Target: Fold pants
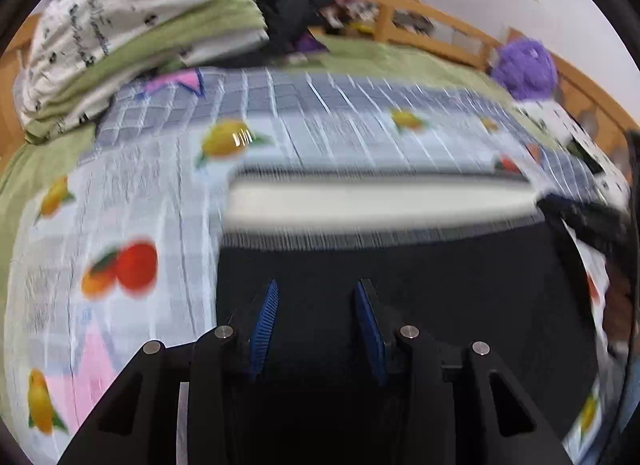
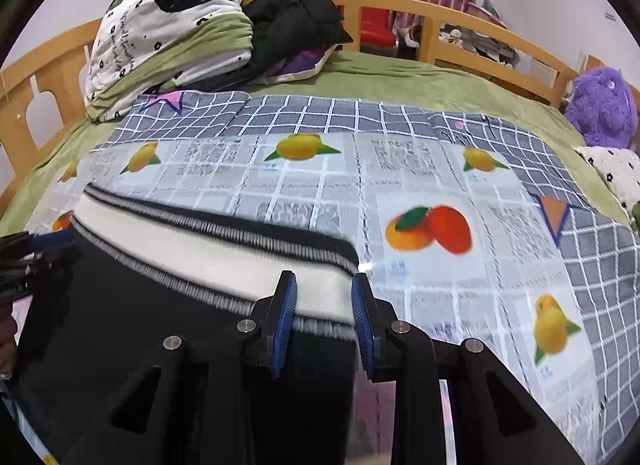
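Downward both grippers tilted over the bed. Right gripper (image 2: 323,319) pinched the pants (image 2: 160,325) at the white waistband corner; left gripper (image 1: 316,329) (blurred view) had dark cloth between its part-spread pads, though whether it gripped I could not tell. Pants lay on the fruit-print sheet (image 2: 420,185).

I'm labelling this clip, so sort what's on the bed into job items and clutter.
Part of the job:
- black pants with a white waistband
- left gripper
- right gripper
- fruit-print sheet, the folding surface

Just lying about:
- folded green and white quilt
- black jacket
- purple plush toy
- red chair beyond the bed rail
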The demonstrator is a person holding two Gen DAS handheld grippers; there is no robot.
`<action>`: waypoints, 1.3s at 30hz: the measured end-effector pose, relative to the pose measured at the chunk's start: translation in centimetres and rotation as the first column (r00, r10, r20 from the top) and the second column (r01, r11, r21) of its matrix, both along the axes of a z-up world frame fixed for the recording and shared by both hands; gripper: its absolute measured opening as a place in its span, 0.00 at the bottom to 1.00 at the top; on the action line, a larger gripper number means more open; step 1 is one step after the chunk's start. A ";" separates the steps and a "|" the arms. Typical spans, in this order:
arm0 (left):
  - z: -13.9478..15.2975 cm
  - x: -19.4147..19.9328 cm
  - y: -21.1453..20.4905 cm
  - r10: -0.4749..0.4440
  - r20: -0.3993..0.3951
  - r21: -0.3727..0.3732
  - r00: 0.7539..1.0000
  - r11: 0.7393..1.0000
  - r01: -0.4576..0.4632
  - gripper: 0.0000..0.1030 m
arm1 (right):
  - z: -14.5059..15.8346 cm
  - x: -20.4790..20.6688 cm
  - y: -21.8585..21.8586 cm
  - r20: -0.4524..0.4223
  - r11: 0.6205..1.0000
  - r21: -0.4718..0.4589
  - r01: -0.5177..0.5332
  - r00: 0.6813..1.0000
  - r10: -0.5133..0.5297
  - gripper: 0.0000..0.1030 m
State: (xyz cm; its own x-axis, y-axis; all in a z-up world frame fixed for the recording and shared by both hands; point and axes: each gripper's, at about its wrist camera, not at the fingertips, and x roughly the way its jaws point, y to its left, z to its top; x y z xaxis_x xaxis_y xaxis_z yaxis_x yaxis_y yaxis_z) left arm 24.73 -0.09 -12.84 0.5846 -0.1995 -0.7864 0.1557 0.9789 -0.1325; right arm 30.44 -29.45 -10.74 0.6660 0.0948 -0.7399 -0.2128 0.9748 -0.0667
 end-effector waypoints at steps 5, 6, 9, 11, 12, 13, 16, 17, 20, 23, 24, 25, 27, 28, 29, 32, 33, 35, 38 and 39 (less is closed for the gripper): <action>-0.2 -7.0 0.3 -0.075 -0.006 -0.025 0.997 0.997 0.074 0.37 | -0.6 -5.5 0.1 0.002 0.998 -0.050 -0.029 1.000 0.029 0.27; -0.2 -8.5 0.4 -0.092 -0.009 -0.027 0.996 0.995 0.091 0.37 | -0.7 -6.3 0.0 0.007 0.998 -0.061 -0.027 1.000 0.027 0.27; -0.3 -13.0 0.9 -0.130 0.013 0.002 0.991 0.992 0.130 0.37 | -0.6 -9.8 -0.6 0.002 0.999 -0.051 -0.006 1.000 0.006 0.27; 0.1 -15.9 1.4 -0.157 0.035 0.052 0.987 0.987 0.155 0.38 | -0.9 -11.5 -1.3 -0.032 1.000 -0.018 0.003 0.999 -0.004 0.27; 0.3 -17.3 1.6 -0.171 0.044 0.077 0.984 0.983 0.167 0.39 | -1.4 -13.0 -1.7 -0.048 1.000 -0.005 0.011 0.999 -0.011 0.27; 0.2 -18.7 2.0 -0.184 0.034 0.091 0.982 0.979 0.180 0.40 | -1.7 -14.1 -1.7 -0.052 1.000 -0.012 0.010 0.999 -0.010 0.27; -0.9 -21.0 2.6 -0.196 -0.005 0.142 0.981 0.970 0.195 0.40 | -2.5 -16.7 -1.3 -0.062 0.999 -0.042 -0.014 0.998 0.011 0.27; -1.3 -21.5 2.6 -0.198 -0.006 0.181 0.980 0.964 0.196 0.40 | -2.7 -17.4 -1.3 -0.066 0.999 -0.042 -0.015 0.998 0.012 0.27; -2.0 -22.3 2.2 -0.193 0.016 0.290 0.981 0.940 0.180 0.40 | -2.8 -18.3 -1.7 -0.064 1.000 -0.027 0.002 0.998 -0.004 0.27; -1.8 -21.7 0.8 -0.209 0.056 0.338 0.976 0.924 0.179 0.40 | -2.6 -18.1 -2.2 -0.078 1.000 0.017 0.024 0.997 -0.023 0.27; -1.9 -21.1 0.1 -0.201 0.068 0.369 0.977 0.915 0.162 0.39 | -2.6 -17.9 -2.4 -0.084 0.999 0.026 0.030 0.996 -0.028 0.27; -1.9 -20.5 -0.6 -0.191 0.084 0.391 0.978 0.909 0.144 0.37 | -2.7 -17.8 -2.6 -0.092 0.998 0.040 0.041 0.995 -0.037 0.27; -1.2 -19.2 -0.8 -0.123 0.140 0.365 0.982 0.929 0.064 0.11 | -2.7 -17.5 -2.8 -0.099 0.997 0.052 0.050 0.994 -0.045 0.27; -0.7 -18.6 -0.1 -0.079 0.152 0.300 0.985 0.953 0.030 0.11 | -2.9 -17.6 -2.9 -0.101 0.997 0.051 0.054 0.994 -0.048 0.27; 0.0 -18.3 1.3 -0.021 0.153 0.173 0.988 0.985 -0.005 0.11 | -3.0 -17.5 -2.9 -0.104 0.997 0.049 0.054 0.993 -0.049 0.27; -0.7 -18.4 3.8 0.048 0.071 -0.007 0.996 0.999 -0.048 0.11 | -2.9 -17.8 -3.4 -0.101 0.997 0.053 0.055 0.994 -0.050 0.27; -1.2 -18.9 3.9 0.054 0.058 0.000 0.997 0.999 -0.054 0.11 | -2.5 -18.0 -3.8 -0.083 0.996 0.064 0.059 0.995 -0.054 0.27; -2.1 -20.2 4.1 0.054 0.037 0.011 0.998 0.998 -0.054 0.14 | -1.7 -18.0 -4.5 -0.052 0.994 0.091 0.068 0.997 -0.063 0.27; -1.6 -21.9 4.8 0.074 0.039 -0.012 0.996 0.997 -0.074 0.14 | -0.6 -17.4 -5.1 -0.011 0.986 0.153 0.071 0.998 -0.070 0.27; -1.0 -22.2 5.1 0.085 0.057 -0.018 0.995 0.996 -0.084 0.14 | -0.4 -17.1 -5.0 -0.001 0.983 0.170 0.063 0.998 -0.063 0.27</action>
